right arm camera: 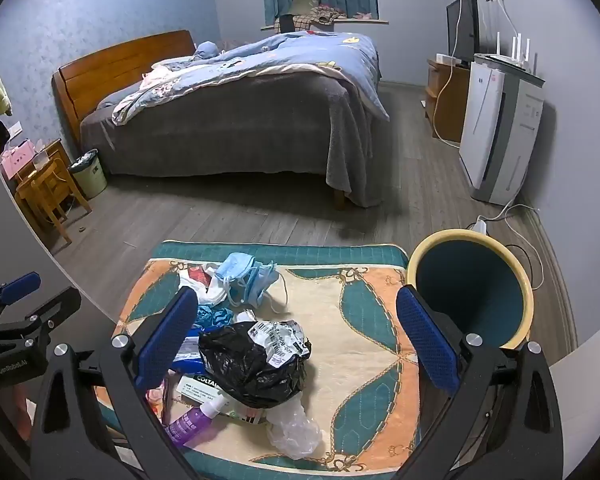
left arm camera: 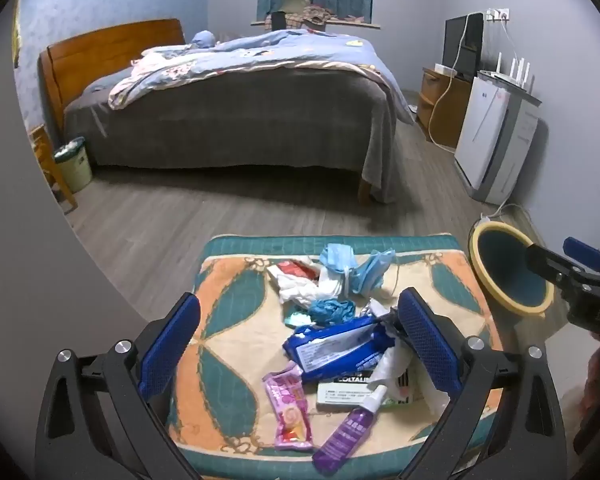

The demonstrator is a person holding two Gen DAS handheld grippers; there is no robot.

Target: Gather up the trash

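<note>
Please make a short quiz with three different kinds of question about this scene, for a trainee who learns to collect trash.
1. True or false: both the left gripper and the right gripper hold a piece of trash.
2. Which side of the patterned cushion does the yellow-rimmed bin stand on, in the right wrist view?
A. left
B. right
C. behind
3. Fill in: the crumpled black plastic bag carries a white ______ label.

Key:
1. False; both are open and empty.
2. B
3. shipping (barcode) label
</note>
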